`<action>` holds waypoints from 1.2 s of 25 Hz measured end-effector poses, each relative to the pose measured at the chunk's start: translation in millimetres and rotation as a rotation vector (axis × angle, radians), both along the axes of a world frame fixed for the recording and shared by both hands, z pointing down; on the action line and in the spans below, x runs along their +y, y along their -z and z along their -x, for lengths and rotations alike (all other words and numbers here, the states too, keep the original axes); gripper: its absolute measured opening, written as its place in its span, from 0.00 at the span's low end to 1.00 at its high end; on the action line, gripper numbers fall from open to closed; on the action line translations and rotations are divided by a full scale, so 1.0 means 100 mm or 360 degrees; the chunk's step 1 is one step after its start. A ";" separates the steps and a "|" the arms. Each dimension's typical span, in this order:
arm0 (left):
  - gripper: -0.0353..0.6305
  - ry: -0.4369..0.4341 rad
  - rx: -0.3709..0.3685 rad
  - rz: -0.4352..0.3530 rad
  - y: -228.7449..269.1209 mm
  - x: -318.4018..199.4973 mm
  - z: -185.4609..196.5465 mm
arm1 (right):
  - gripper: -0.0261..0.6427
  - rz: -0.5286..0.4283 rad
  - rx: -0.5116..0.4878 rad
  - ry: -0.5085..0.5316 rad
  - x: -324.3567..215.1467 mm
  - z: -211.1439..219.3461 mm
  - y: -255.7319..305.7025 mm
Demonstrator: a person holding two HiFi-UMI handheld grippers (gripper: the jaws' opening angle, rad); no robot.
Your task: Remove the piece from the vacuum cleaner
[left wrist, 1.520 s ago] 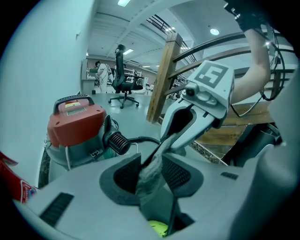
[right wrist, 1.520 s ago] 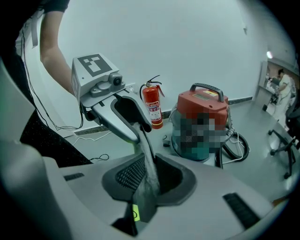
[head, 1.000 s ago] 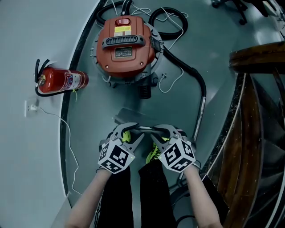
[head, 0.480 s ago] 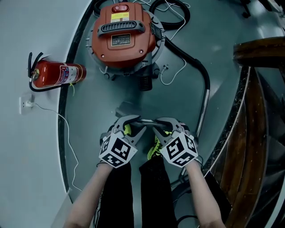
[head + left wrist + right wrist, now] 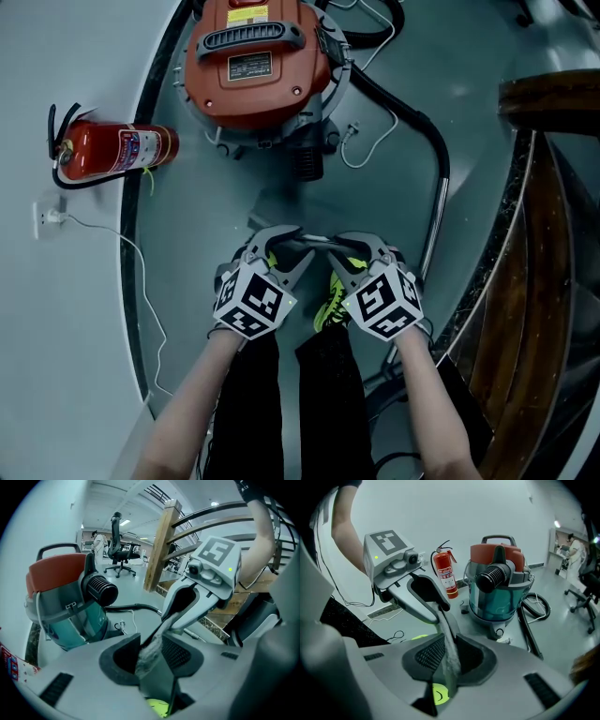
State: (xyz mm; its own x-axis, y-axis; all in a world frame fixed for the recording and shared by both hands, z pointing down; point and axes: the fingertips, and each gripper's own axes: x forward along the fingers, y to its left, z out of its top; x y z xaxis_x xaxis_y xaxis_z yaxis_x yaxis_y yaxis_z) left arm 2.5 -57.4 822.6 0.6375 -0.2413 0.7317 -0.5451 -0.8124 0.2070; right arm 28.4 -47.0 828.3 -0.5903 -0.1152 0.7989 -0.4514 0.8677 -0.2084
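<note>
A flat grey piece [image 5: 314, 245] with a fuzzy edge hangs level between my two grippers, above the floor in front of the vacuum cleaner [image 5: 258, 61]. My left gripper [image 5: 284, 251] is shut on its left end and my right gripper [image 5: 345, 249] on its right end. In the left gripper view the piece [image 5: 157, 679] runs from my left gripper [image 5: 150, 656] to the right gripper [image 5: 206, 583]. In the right gripper view the piece [image 5: 447, 637] leaves my right gripper [image 5: 447, 657] toward the left gripper [image 5: 410, 590]. The vacuum's orange lid and teal drum [image 5: 499, 588] stand apart, its black inlet port [image 5: 101, 588] bare.
A black hose with a metal tube [image 5: 436, 220] curves from the vacuum down my right side. A red fire extinguisher [image 5: 112, 150] lies at the left by a wall socket and cable [image 5: 47, 217]. A wooden stair railing [image 5: 553, 234] is at the right. Office chairs [image 5: 119, 550] stand far off.
The head view has drifted, so the vacuum and extinguisher sit higher in the picture. Both grippers stay close together on the piece with the same grip.
</note>
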 end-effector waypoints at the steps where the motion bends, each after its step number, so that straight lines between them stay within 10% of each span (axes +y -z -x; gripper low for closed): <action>1: 0.27 -0.0003 -0.0005 0.0003 -0.03 -0.01 0.00 | 0.15 0.0008 -0.0001 -0.0007 -0.01 0.00 -0.03; 30: 0.36 0.0116 -0.0015 -0.0039 -0.26 -0.27 0.11 | 0.28 0.0127 -0.0075 -0.0286 -0.28 -0.02 -0.20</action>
